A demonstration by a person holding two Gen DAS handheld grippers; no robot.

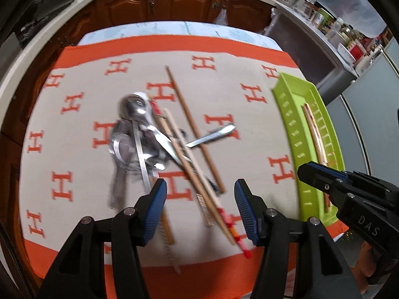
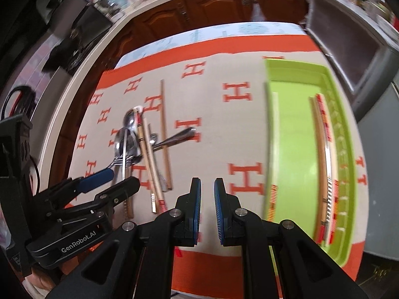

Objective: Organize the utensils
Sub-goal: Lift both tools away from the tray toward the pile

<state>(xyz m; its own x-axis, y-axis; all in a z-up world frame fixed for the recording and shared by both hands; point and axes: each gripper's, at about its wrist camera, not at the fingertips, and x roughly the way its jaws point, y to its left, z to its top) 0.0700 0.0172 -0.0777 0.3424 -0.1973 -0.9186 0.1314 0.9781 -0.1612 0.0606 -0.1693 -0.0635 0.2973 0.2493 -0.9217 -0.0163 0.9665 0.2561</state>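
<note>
1. Table cloth [image 1: 224, 94]: grey w/ orange H marks + orange border, covers the whole work surface. Wood cabinets [image 1: 179, 2] behind it.
2. Green tray [image 2: 294, 134]: on the cloth, right side, long axis running away from cam. Slotted walls. Inside, along its right wall: a few chopsticks [image 2: 321, 154] lying lengthwise, one w/ red-striped ends. Blurred, exact count unclear.
3. Utensil pile [image 1: 154, 139]: mid cloth, left of tray, well apart from it. Metal spoons [image 1: 134, 107] w/ bowls at the far end, handles crossing; more chopsticks laid over them at a slant; one brown chopstick [image 1: 192, 124] lies longest, reaching furthest back. A metal handle [image 1: 212, 134] sticks out to the right. Motion blur, can't separate every piece.
4. Left gripper [image 1: 199, 199]: above near end of the pile, pointing steeply down. Fingers [image 1: 157, 199] about half spread, blue pads apart; chopstick ends show in the gap below but nothing is pinched.
5. Right gripper [image 2: 207, 204]: over bare cloth btwn pile and tray. Fingers narrow, small gap, holding nothing.
</note>
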